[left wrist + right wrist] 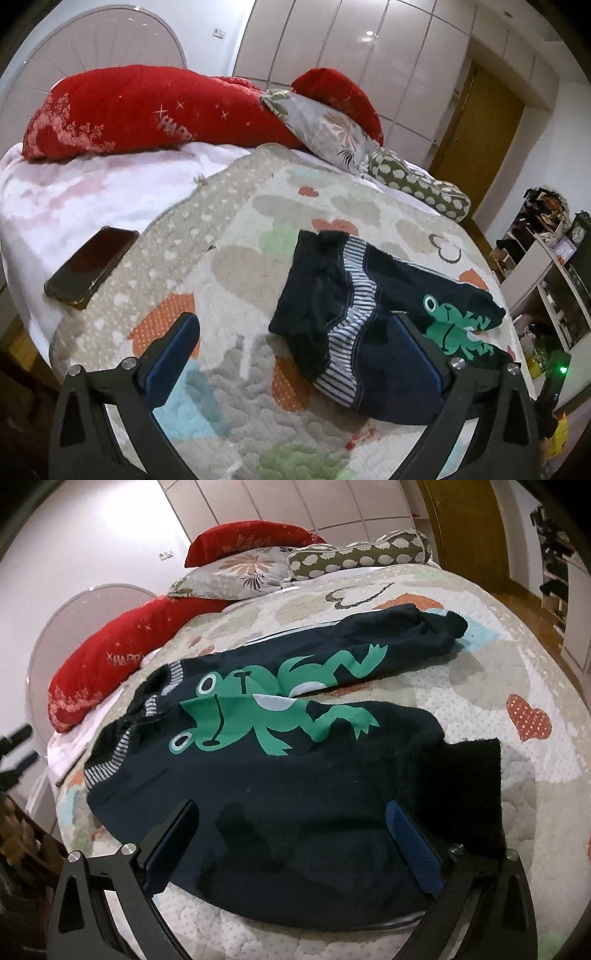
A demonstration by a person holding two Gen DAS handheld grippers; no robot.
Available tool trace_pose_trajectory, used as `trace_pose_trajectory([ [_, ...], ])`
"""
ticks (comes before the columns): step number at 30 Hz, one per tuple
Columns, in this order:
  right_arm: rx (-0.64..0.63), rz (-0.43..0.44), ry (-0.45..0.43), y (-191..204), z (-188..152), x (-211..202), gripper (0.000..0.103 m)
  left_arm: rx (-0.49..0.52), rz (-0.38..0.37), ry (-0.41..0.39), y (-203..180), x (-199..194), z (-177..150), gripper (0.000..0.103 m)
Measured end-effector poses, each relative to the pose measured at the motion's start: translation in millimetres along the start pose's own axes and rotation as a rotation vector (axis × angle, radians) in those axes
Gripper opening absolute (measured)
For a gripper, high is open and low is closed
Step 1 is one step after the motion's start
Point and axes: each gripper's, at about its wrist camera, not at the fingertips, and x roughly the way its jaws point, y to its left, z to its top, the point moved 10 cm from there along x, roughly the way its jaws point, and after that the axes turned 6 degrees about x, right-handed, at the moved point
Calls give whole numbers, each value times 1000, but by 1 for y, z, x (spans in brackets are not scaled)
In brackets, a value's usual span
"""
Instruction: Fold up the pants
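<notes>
The dark navy child's pants with a green frog print and striped waistband [258, 775] lie spread on the quilted bedspread with orange hearts and pale clouds [480, 686], both legs stretched away from the waistband toward the bed's far side edge. In the left wrist view, bare quilt lies open beside the pants' waistband, and past it a black phone [90, 266] rests at the quilt's border, well apart from the pants [369, 325]. Beyond the pants, red embroidered pillows [147, 110] and a grey floral pillow [240, 572] crowd the head of the bed. The near bed edge falls away just beneath the pants.

The left gripper [299, 343] hovers with jaws spread wide and holding nothing, one finger over the waistband end, the other over bare quilt. The right gripper [291, 830] is likewise released, its jaws straddling the nearer leg of the pants
</notes>
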Motion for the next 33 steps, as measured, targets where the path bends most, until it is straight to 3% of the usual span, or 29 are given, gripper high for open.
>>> trace_pose_trajectory([
  [4,-32,-2,10,2,-2,2,102,42,16,11,-6,5,-3,101],
  [10,-135,-99,41,7,-8,8,99,98,23,41,-16,13,-13,101],
  [12,-130,-167,29,-2,-5,5,71,111,34,39,-17,13,-15,101],
  [13,-114,-185,23,-9,-4,2,66,113,37,37,-16,13,-16,101],
  [15,-64,-185,18,-20,-1,-5,43,103,38,41,-13,14,-16,101],
  [17,4,-192,9,-36,3,-11,30,80,41,44,-8,14,-16,101],
  [20,85,-180,-5,-47,9,-16,26,49,44,62,-1,16,-18,101],
  [25,63,-256,-7,-55,13,-20,25,49,56,52,4,13,-17,101],
  [29,84,-276,12,-62,15,-20,16,75,54,17,-3,7,-14,101],
  [33,62,-234,30,-62,15,-19,17,95,23,-42,-13,1,-8,101],
])
